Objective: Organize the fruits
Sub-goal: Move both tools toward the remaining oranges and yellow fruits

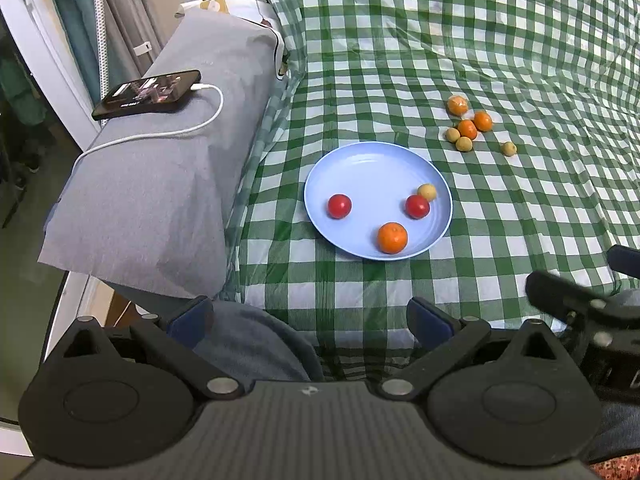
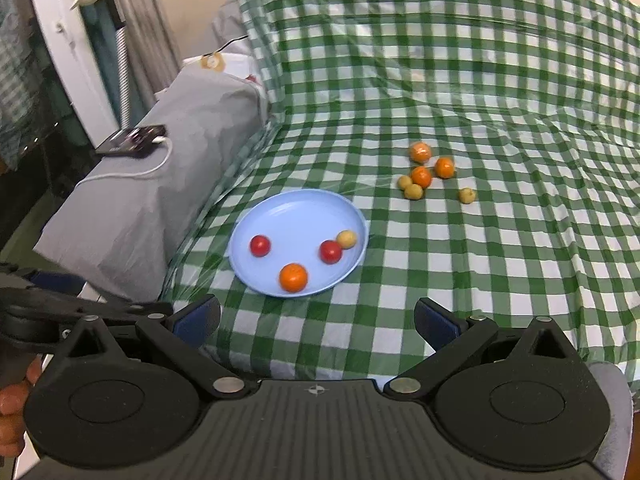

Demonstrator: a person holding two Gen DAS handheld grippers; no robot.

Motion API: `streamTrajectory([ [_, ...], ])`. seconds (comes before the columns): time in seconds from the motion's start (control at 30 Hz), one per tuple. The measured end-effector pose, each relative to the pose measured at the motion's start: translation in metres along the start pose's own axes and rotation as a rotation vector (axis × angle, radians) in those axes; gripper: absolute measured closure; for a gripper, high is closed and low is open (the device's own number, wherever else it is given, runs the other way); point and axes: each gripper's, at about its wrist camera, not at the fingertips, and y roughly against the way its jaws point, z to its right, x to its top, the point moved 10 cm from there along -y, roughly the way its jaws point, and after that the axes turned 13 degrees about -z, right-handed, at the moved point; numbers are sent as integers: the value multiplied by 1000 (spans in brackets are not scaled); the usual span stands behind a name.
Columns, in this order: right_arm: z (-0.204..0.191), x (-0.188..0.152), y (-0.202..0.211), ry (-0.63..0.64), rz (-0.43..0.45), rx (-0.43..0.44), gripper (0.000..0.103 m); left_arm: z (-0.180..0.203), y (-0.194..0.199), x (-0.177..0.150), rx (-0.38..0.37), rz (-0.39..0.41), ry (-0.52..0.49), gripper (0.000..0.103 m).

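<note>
Four oranges [image 1: 392, 237], two tomatoes [image 1: 339, 206] and four yellow fruits [image 1: 427, 192] are counted. One plate [image 1: 372, 164] and one phone [image 1: 147, 94] are seen.

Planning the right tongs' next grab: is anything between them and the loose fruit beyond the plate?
Only partly: the plate sits ahead and left of the right tongs, while the loose fruit lies ahead over bare cloth.
</note>
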Motion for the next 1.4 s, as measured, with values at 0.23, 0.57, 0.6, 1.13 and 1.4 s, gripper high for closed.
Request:
streamTrajectory([
  [0.23,34,15,-2,-65,54,-44,1,16,-9,23,-20,-29,-9,0],
  [0.57,93,34,-23,-140,91,-141,1,51,-30,81,-44,-40,-39,0],
  [0.6,99,37,-26,-147,92,-151,1,56,-33,87,-46,-41,-43,0],
  [1.13,194,83,-119,-153,177,-283,1,141,-102,176,-111,-112,-102,0],
  [1.4,229,122,-204,-88,184,-298,1,195,-179,224,-115,-230,-141,0],
])
